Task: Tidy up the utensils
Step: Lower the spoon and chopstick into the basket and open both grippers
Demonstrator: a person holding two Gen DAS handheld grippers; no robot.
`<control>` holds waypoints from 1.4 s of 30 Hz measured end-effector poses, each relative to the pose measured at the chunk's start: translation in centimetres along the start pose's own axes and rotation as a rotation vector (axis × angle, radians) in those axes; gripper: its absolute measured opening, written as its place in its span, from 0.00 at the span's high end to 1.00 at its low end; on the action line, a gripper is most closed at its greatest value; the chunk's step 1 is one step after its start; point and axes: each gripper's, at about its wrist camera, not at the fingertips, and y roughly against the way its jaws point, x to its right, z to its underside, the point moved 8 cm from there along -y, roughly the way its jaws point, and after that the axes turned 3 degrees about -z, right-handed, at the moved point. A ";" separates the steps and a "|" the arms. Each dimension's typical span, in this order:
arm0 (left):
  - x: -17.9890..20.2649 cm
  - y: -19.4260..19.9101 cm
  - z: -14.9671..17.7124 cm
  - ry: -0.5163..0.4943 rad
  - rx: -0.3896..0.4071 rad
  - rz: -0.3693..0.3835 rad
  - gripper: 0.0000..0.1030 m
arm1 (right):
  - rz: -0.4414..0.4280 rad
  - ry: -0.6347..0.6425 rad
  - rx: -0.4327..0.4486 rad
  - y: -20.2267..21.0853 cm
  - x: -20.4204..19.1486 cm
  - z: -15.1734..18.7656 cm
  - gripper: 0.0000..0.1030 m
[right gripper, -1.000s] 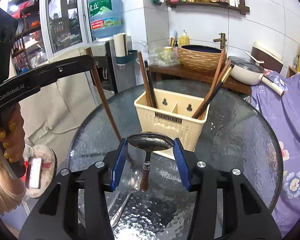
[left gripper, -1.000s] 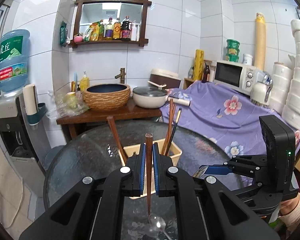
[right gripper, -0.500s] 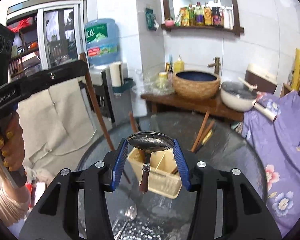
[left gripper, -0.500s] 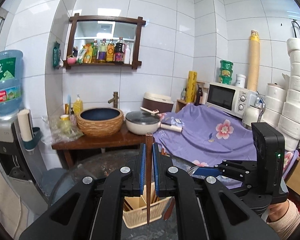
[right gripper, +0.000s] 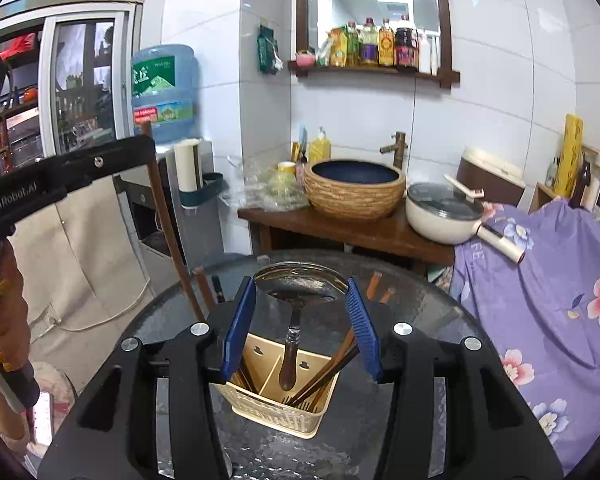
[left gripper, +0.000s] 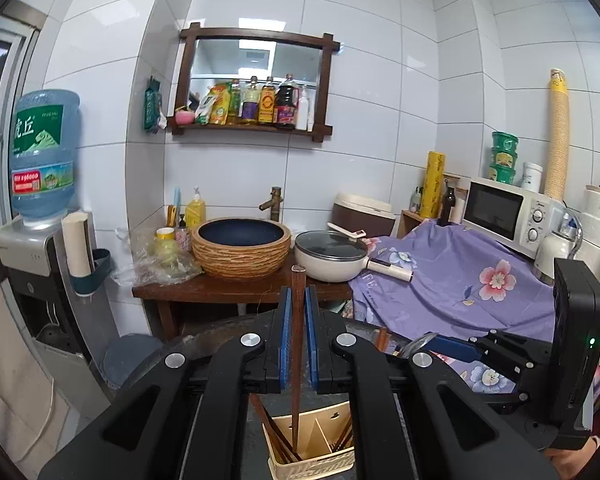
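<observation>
A: Report clearance around the cream plastic slotted utensil caddy (right gripper: pixel 278 404).

B: The caddy stands on the round dark glass surface (right gripper: pixel 428 308), well inside its rim, with bare glass on all sides. Its dividers form open compartments; dark wooden chopsticks (right gripper: pixel 324 372) lean in the right one and more in the left.

A: State of the left gripper (left gripper: pixel 296 336)?

B: Its blue fingers (left gripper: pixel 285 336) are clamped on one upright brown wooden chopstick (left gripper: pixel 298 320), whose lower tip hangs over the caddy.

A: And the right gripper (right gripper: pixel 300 324)?

B: Its fingers pinch the bowl of a steel spoon with a dark wooden handle (right gripper: pixel 298 286). The handle hangs down above the caddy's middle compartment.
</observation>
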 end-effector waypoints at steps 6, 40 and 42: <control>-0.6 -2.0 3.1 0.021 -0.044 -0.007 0.93 | 0.006 -0.010 -0.048 -2.6 0.4 2.5 0.54; -1.4 -6.7 13.9 0.036 -0.243 -0.013 0.93 | 0.016 -0.029 -0.146 -6.8 0.7 9.5 0.54; -1.4 -6.7 13.9 0.032 -0.239 -0.010 0.93 | 0.025 -0.028 -0.137 -6.7 0.9 9.5 0.53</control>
